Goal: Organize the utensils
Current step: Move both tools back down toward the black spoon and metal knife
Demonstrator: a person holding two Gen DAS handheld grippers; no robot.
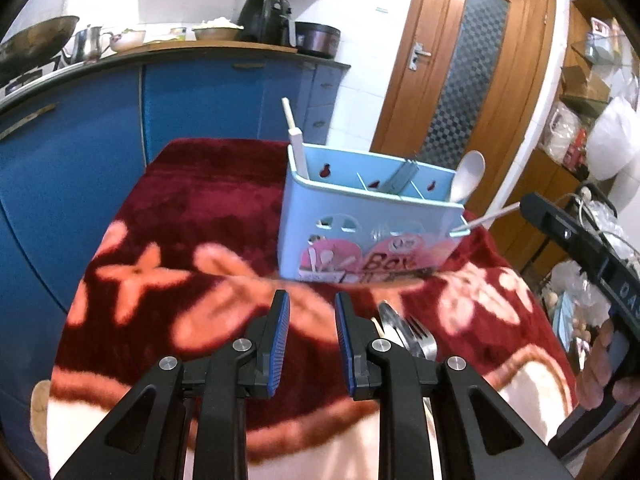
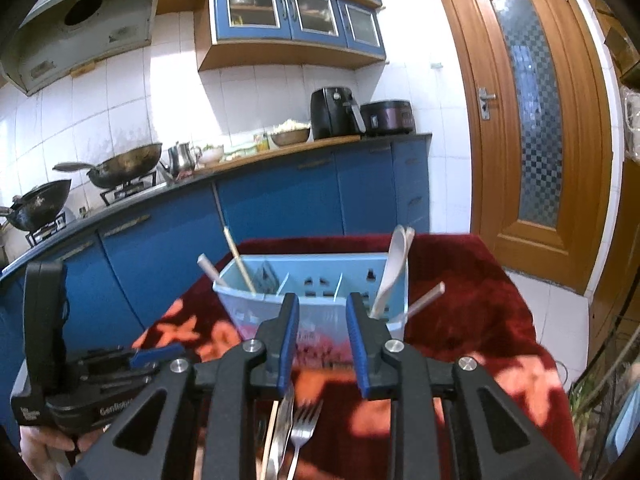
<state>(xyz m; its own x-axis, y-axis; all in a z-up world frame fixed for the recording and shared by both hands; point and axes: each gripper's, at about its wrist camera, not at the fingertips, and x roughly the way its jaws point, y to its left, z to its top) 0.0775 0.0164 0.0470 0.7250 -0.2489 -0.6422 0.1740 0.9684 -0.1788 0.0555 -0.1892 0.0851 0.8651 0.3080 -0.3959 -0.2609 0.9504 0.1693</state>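
Note:
A light blue utensil holder [image 1: 360, 232] [image 2: 320, 280] stands on the red flowered cloth [image 1: 200, 208]. In it are a white spoon [image 1: 468, 176] [image 2: 394, 268], white sticks [image 1: 296, 140] and a chopstick [image 2: 240, 260]. One white stick [image 1: 492, 216] [image 2: 426, 300] leans out of its right end. A fork [image 1: 420, 334] [image 2: 304, 420] and a knife [image 2: 280, 420] lie on the cloth close in front. My left gripper [image 1: 312, 320] is open and holds nothing, left of the fork. My right gripper [image 2: 322, 312] is open and holds nothing, in front of the holder and above the cutlery.
Blue kitchen cabinets [image 1: 80, 160] with a worktop of pans and appliances [image 2: 120, 164] stand behind the table. A wooden door [image 2: 528, 120] is at the right. The right gripper's black body [image 1: 576, 244] and a hand [image 1: 604, 360] sit at the table's right edge.

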